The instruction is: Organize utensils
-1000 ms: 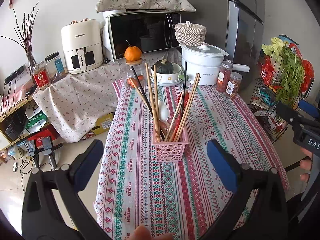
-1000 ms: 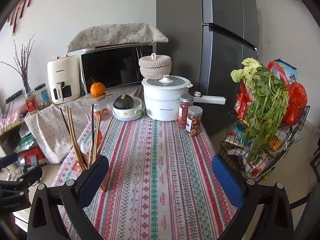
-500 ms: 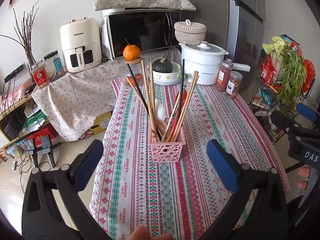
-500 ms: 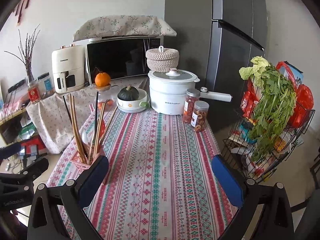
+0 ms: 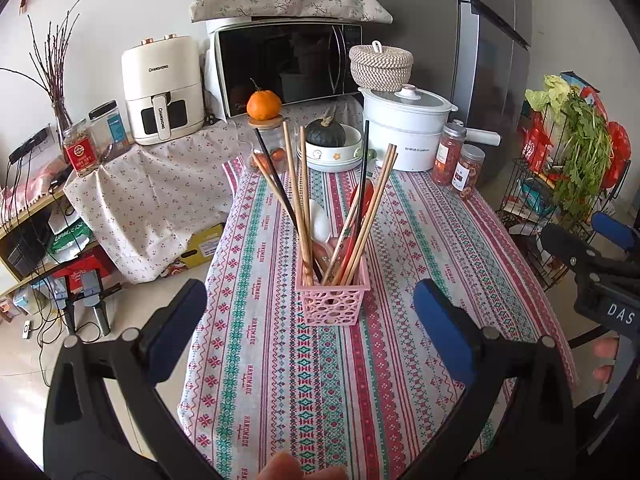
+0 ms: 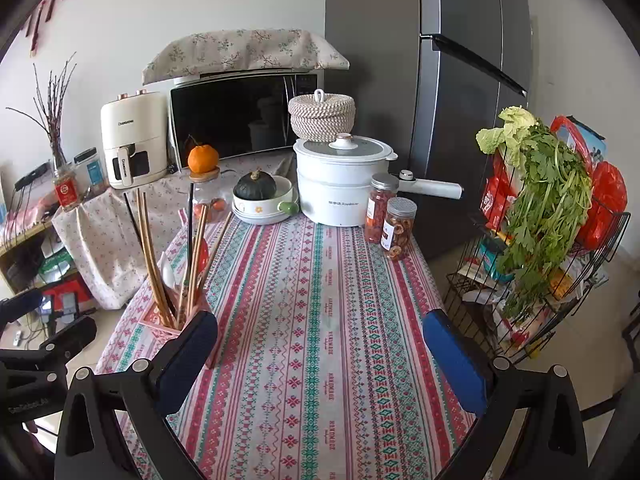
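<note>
A pink perforated basket (image 5: 331, 300) stands on the patterned tablecloth (image 5: 420, 248). It holds several wooden chopsticks (image 5: 304, 200), black chopsticks (image 5: 363, 168), a white spoon (image 5: 320, 224) and a red utensil. My left gripper (image 5: 310, 328) is open and empty, just in front of the basket. My right gripper (image 6: 320, 356) is open and empty over the cloth, to the right of the basket (image 6: 160, 322). In the right wrist view the left fingertip hides the basket's near corner.
At the table's far end stand a white pot (image 6: 340, 184), a bowl with a dark squash (image 6: 260, 196), two jars (image 6: 390, 220) and an orange on a jar (image 6: 203, 158). A wire rack with greens (image 6: 540, 208) stands right of the table. A fridge (image 6: 460, 60) stands behind.
Both grippers have drawn back and risen slightly; the basket sits a little farther from the left gripper. Both stay open and empty.
</note>
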A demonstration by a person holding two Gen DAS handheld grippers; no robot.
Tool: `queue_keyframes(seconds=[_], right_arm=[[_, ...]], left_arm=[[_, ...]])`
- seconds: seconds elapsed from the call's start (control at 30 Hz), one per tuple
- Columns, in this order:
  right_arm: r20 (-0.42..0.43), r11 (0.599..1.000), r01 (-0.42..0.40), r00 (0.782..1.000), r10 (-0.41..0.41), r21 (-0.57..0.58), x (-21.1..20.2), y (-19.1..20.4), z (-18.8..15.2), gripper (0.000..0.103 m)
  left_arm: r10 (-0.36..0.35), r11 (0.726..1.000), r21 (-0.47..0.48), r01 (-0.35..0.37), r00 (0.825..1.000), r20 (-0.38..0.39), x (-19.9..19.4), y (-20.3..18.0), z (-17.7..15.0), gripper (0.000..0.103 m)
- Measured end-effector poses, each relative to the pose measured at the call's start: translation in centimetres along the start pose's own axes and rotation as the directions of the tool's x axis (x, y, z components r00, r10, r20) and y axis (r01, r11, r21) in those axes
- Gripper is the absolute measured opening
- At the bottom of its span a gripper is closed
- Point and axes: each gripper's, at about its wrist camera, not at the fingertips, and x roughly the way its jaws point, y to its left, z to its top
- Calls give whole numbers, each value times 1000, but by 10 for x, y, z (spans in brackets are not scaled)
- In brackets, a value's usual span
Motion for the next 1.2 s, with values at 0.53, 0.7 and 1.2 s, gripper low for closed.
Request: queue_keyframes(seconds=[0.53,0.7,1.2], right_arm=[[-7,1000,-3,1000,3,0,3,2,-3,103],[-8,1000,-3,1000,3,1,3,2,-3,103],[-17,1000,-4,1000,4,1,5,2,-5,103]], left_arm=[[-1,1000,-2,1,1000,2,-1,1,1,103],[-1,1000,-2,1,1000,2,-1,1,0,103],[2,1000,-4,-2,1000,5,-3,2,2,103]])
